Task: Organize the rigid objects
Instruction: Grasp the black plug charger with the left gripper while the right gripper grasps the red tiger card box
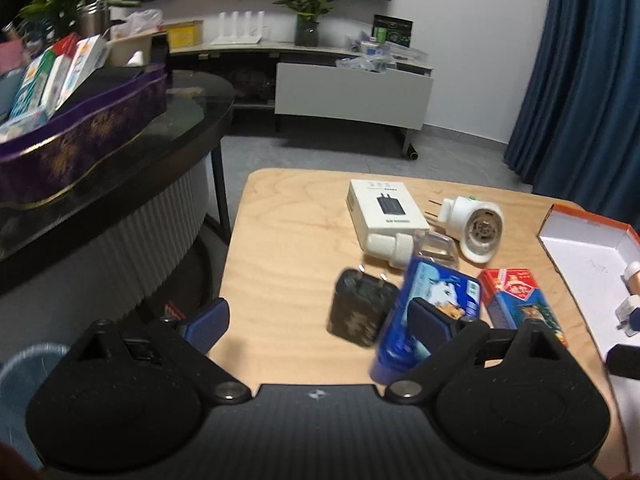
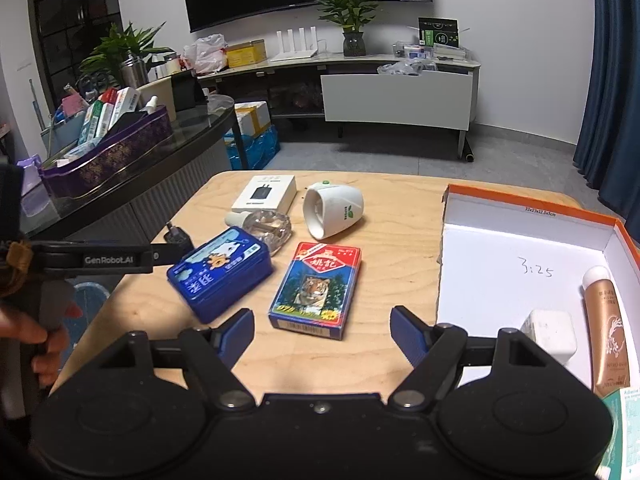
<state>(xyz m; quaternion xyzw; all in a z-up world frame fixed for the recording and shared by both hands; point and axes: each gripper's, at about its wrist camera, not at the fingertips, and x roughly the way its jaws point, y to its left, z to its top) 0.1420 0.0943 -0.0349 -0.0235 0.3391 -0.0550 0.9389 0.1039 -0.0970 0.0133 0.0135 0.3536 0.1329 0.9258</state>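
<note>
Your left tool (image 1: 320,320) is spread wide and holds nothing; in its view the blue tin (image 1: 424,312) sits at lower centre, partly behind the right finger, with the dark plug adapter (image 1: 360,306) just to its left. Your right tool (image 2: 322,330) is also wide apart and empty, low over the wooden table (image 2: 384,240). In the right wrist view the tiger card pack (image 2: 316,290) lies at centre just above the gap between the fingers, the blue tin (image 2: 220,272) to its left, and the white plug-in device (image 2: 332,210) and white charger box (image 2: 266,193) above them. At the right of the frame the orange-rimmed box (image 2: 520,240) holds a gold tube (image 2: 608,328) and a white cube adapter (image 2: 550,334).
</note>
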